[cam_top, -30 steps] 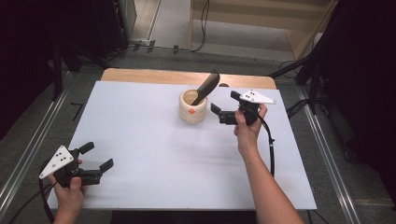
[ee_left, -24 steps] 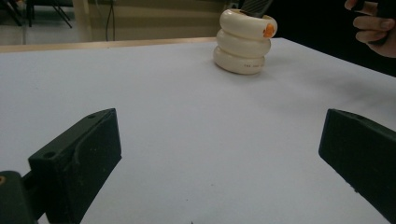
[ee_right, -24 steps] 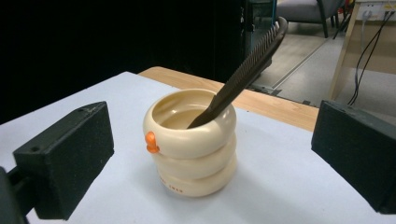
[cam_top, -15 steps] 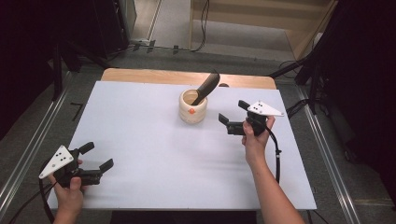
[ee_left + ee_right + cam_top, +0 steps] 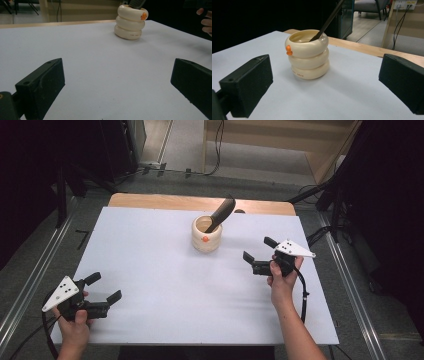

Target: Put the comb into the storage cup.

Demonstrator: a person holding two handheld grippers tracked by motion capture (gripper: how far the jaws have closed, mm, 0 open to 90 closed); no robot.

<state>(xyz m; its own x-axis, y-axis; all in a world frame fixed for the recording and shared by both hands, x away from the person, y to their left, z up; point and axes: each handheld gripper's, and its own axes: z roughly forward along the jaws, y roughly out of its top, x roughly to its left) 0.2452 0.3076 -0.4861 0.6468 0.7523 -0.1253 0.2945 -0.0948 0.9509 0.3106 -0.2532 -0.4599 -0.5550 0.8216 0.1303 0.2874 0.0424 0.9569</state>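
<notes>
A cream ringed cup (image 5: pixel 206 236) with a small orange knob stands at the table's far middle, and a dark utensil (image 5: pixel 221 212) leans out of it to the right. The cup (image 5: pixel 307 57) and its utensil (image 5: pixel 327 20) lie ahead of my right gripper (image 5: pixel 257 256), which is open and empty, a little to the cup's right and nearer the person. My left gripper (image 5: pixel 105 286) is open and empty at the table's near left corner, far from the cup (image 5: pixel 130 21). In the left gripper view, fingers of the other hand (image 5: pixel 206 23) show at the right edge.
The white table top (image 5: pixel 160 285) has a wooden strip (image 5: pixel 165 201) along its far edge. Metal rails (image 5: pixel 30 285) run down both sides. Cables (image 5: pixel 218 145) lie on the floor beyond.
My right gripper has drawn back from the cup, moving right and toward the person. The left gripper has stayed in place.
</notes>
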